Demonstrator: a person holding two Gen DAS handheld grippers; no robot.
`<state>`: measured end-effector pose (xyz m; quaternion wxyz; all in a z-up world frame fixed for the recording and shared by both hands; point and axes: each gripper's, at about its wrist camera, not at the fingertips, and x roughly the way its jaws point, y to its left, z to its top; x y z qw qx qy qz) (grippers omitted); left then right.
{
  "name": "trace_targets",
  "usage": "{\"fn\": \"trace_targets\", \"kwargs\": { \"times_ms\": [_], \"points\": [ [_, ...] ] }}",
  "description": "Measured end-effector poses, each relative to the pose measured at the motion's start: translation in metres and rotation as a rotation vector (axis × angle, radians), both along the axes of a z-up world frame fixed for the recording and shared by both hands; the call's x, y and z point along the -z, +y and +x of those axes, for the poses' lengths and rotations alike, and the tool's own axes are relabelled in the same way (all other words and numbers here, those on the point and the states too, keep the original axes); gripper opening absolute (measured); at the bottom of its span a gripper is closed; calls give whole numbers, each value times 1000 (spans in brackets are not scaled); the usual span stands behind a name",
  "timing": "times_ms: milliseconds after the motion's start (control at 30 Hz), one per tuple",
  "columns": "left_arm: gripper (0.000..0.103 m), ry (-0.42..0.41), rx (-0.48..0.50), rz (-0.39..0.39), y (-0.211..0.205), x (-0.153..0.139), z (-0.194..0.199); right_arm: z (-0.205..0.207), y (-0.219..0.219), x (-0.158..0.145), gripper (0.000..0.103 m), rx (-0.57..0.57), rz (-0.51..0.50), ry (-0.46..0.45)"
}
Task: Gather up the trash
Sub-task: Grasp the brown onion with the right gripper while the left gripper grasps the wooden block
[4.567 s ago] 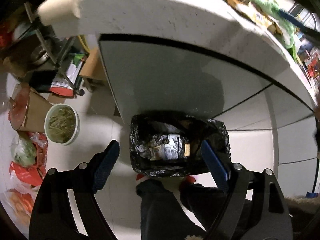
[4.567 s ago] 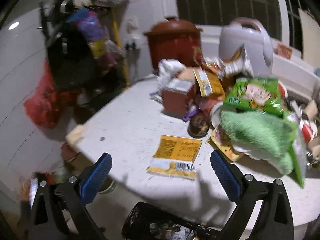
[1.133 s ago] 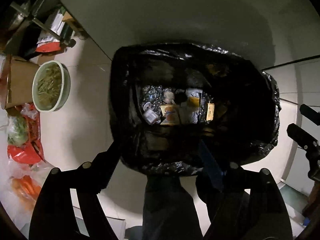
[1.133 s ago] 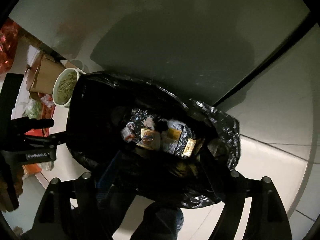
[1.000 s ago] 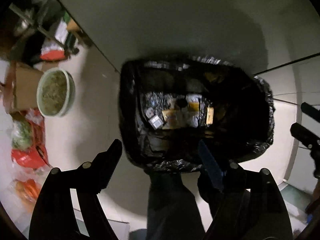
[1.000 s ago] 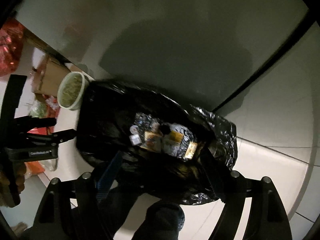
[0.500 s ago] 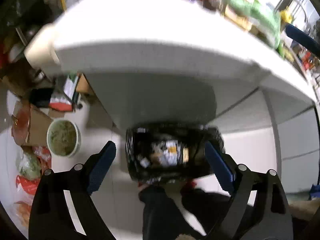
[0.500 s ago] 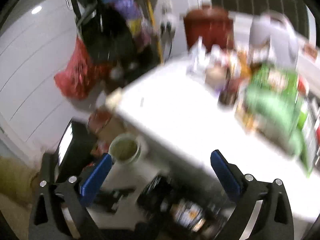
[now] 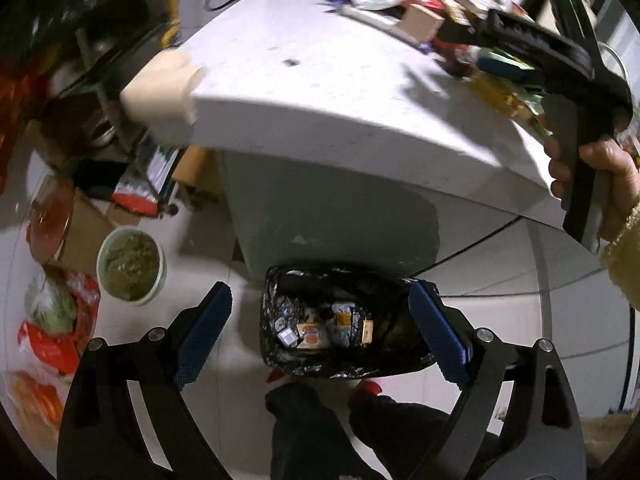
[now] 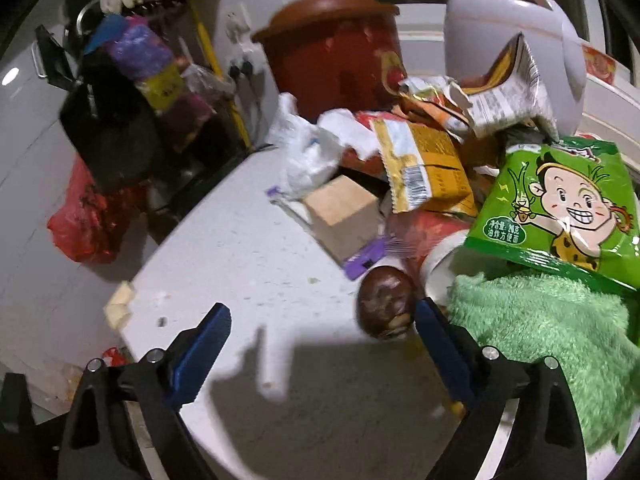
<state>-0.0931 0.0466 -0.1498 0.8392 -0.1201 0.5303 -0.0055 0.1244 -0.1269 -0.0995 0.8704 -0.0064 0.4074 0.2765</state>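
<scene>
A black-lined trash bin (image 9: 280, 354) stands on the floor under the white table (image 9: 320, 88), with several wrappers inside. My left gripper (image 9: 320, 336) is open and empty, high above the bin. My right gripper (image 10: 322, 344) is open and empty over the table (image 10: 248, 264), facing a pile of trash: a yellow wrapper (image 10: 420, 168), a green snack bag (image 10: 556, 208), a small cardboard box (image 10: 340, 212) and a brown round item (image 10: 386, 300). The right gripper's body also shows in the left wrist view (image 9: 560, 64).
A green towel (image 10: 540, 336) lies at the table's right. A red pot (image 10: 332, 44) and a white cooker (image 10: 516, 24) stand behind the pile. On the floor left of the bin are a bowl of greens (image 9: 130, 266), a cardboard box (image 9: 76, 224) and bags (image 9: 52, 320).
Both grippers have risen from just above the bin. The right one now faces the tabletop pile. The yellow packet that lay near the table's front edge is gone.
</scene>
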Motion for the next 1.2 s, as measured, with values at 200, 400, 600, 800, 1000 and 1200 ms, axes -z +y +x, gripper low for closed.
{"fn": "trace_targets", "kwargs": {
  "times_ms": [200,400,600,800,1000,1200],
  "points": [
    [88,18,-57,-23,16,5,-8,9,18,6,82,-29,-113,-33],
    [88,13,-50,-30,16,5,-10,23,21,16,43,-27,-197,-12],
    [88,8,-45,-31,14,2,-10,29,25,17,35,-36,-184,14],
    [88,-23,-47,-37,14,-7,-3,7,15,8,35,-56,-110,36],
    [88,-116,-27,-55,7,-33,38,-36,-20,-47,35,-20,78,-24],
    [88,-306,142,20,-32,-66,131,-66,-73,-84,35,65,205,-52]
  ]
}}
